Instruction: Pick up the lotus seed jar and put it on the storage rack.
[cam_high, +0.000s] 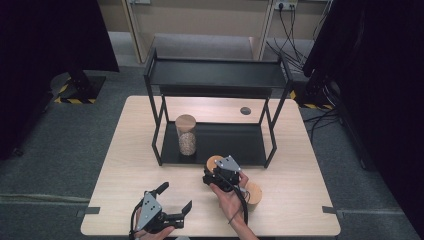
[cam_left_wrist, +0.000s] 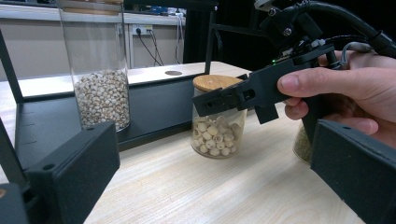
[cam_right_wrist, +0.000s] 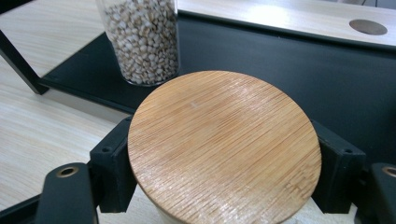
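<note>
The short jar (cam_left_wrist: 218, 122), glass with a wooden lid (cam_right_wrist: 224, 148) and pale round seeds inside, stands on the table (cam_high: 125, 170) just in front of the near edge of the rack's (cam_high: 215, 75) lower shelf. The right gripper (cam_high: 216, 172) has its jaws clamped on the jar just under the lid, one jaw on each side; the right gripper view looks straight down on the lid between them. The person's right hand (cam_high: 231, 192) holds that gripper from the near side. Just right of this hand stands another jar (cam_high: 252, 195) with a wooden lid, its contents greenish in the left gripper view. On the lower shelf, at its left, stands a tall jar (cam_high: 186, 135) partly filled with small pale grains. The left gripper (cam_high: 176, 199) rests low at the near left of the table, well apart from the short jar, its jaws spread wide with nothing between them.
</note>
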